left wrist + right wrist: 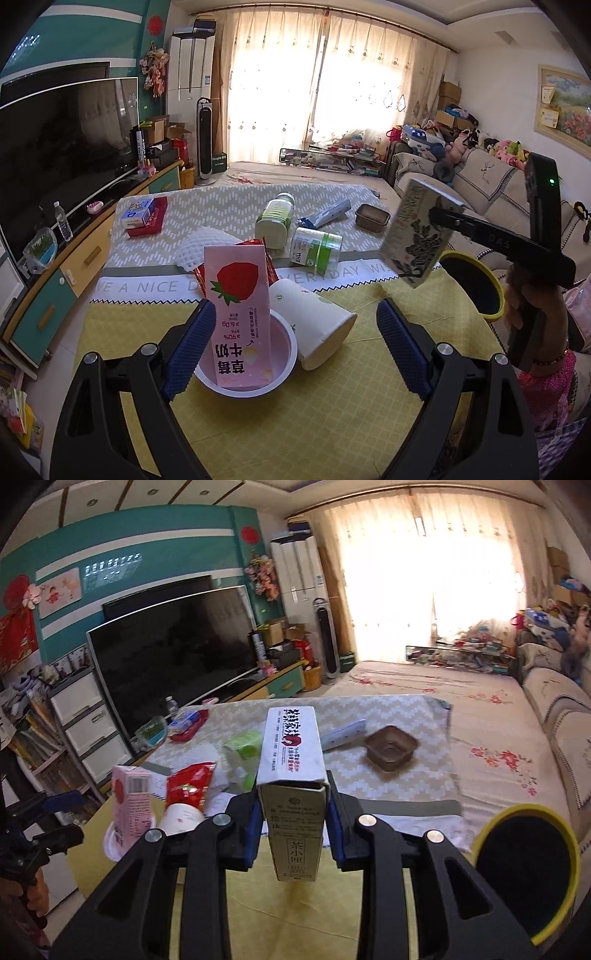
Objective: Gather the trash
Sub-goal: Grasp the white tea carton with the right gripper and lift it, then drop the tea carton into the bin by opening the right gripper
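Note:
My right gripper (293, 805) is shut on a tall grey-and-white tea carton (291, 771) and holds it up above the yellow tablecloth. The left wrist view shows that same tea carton (417, 236) in the air at the right, beside the yellow-rimmed bin (496, 291). My left gripper (295, 310) stands open low over the table. Between its fingers a pink strawberry milk carton (240, 302) stands in a pink bowl (284, 373), close to the left pad. A white paper cup (317, 321) lies on its side next to the bowl.
Further back on the table lie a red wrapper (258, 245), white foam netting (207, 247), two green-and-white bottles (275, 221), a blue-white wrapper (325, 216) and a brown tray (372, 218). The bin (517, 808) stands at the table's right edge. A TV cabinet runs along the left, a sofa along the right.

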Demonstrator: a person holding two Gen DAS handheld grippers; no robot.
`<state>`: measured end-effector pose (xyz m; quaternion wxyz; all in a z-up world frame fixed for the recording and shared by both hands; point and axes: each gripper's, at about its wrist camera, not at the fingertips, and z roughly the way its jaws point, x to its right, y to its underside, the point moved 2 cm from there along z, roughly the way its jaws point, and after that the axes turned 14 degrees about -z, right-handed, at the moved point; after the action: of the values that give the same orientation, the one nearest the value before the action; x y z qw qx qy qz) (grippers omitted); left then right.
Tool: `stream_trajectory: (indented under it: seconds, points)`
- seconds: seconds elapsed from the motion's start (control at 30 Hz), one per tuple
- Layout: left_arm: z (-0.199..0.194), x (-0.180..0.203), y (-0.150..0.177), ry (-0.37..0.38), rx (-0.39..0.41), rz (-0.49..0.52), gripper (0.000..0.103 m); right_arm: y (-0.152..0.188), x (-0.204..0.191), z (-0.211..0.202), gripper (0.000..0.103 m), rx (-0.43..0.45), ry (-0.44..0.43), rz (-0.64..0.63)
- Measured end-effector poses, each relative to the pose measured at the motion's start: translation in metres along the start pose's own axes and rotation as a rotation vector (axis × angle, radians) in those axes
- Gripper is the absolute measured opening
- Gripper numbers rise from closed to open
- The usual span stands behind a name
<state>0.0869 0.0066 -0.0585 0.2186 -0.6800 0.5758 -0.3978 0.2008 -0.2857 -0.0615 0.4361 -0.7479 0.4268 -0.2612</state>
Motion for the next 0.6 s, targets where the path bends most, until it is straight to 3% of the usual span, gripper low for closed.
stream_trajectory:
  seconds: [0.17,0.3,0.6]
  points:
    - [0.009,0.003,0.001,-0.007,-0.012,0.000,0.087,0.030,0.070,-0.036,0.028,-0.021,0.288,0.093]
    - [0.020,0.003,0.002,-0.027,-0.025,-0.004,0.087,0.061,0.125,-0.047,0.028,-0.102,0.479,0.172]
    - [0.038,-0.009,-0.004,-0.082,-0.035,-0.020,0.088,0.113,0.186,-0.026,0.028,-0.231,0.589,0.246]
